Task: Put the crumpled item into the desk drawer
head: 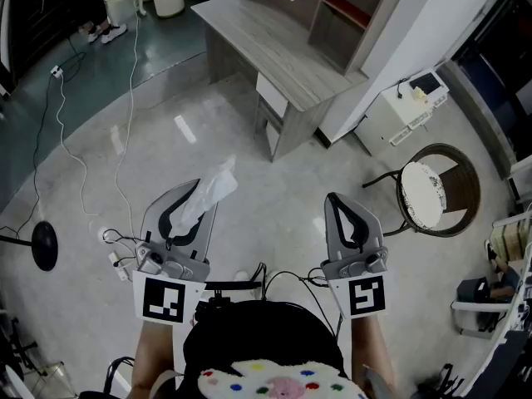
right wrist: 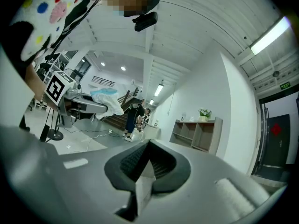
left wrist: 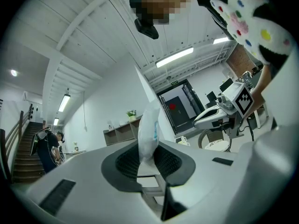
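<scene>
In the head view my left gripper [head: 189,196] is shut on a crumpled white wrapper [head: 213,188], which sticks out past its tips above the floor. The left gripper view shows the same wrapper [left wrist: 149,127], white with blue print, pinched upright between the jaws of my left gripper [left wrist: 148,157]. My right gripper [head: 337,202] is level with it on the right. The right gripper view shows my right gripper [right wrist: 148,146] shut with nothing between the pads. The grey wooden desk [head: 264,33] stands ahead, its pale drawer front [head: 271,95] closed under the near end.
A round wicker chair [head: 435,191] and a white cabinet [head: 401,111] stand to the right. White cables [head: 81,166] run over the floor on the left, near a black round stand base [head: 43,244]. An open shelf unit [head: 332,7] rises behind the desk.
</scene>
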`<state>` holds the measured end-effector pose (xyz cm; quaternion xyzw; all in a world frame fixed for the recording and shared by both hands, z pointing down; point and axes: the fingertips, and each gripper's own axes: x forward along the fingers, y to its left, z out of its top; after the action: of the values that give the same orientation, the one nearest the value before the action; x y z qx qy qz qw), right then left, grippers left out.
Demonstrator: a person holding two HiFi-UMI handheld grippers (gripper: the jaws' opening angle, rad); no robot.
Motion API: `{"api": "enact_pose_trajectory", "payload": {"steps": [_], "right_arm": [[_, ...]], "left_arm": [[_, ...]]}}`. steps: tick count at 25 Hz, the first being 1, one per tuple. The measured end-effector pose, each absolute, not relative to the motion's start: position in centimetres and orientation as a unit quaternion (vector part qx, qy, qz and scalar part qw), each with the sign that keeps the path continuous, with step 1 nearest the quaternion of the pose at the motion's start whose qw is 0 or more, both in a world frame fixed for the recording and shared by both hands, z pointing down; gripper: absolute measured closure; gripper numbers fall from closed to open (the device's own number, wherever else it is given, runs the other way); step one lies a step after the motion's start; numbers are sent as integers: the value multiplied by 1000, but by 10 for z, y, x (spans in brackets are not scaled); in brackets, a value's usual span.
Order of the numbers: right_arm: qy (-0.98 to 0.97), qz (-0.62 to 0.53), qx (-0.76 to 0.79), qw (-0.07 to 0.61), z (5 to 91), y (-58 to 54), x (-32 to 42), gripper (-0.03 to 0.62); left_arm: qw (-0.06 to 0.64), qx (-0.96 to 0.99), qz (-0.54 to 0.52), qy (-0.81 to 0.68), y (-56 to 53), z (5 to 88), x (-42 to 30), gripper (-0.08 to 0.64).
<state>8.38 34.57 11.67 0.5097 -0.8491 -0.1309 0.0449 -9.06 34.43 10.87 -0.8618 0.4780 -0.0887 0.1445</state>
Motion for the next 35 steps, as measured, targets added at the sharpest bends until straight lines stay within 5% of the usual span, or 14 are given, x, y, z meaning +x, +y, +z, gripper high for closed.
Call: {"api": "enact_pose_trajectory", "payload": {"steps": [19, 35], "right_arm": [[-831, -137, 536, 52, 123, 359, 57, 583], [-853, -134, 503, 44, 130, 237, 58, 583]], "left_arm": [[164, -863, -87, 470, 342, 114, -133, 492], [143, -850, -85, 499, 240, 122, -127, 492]]}}
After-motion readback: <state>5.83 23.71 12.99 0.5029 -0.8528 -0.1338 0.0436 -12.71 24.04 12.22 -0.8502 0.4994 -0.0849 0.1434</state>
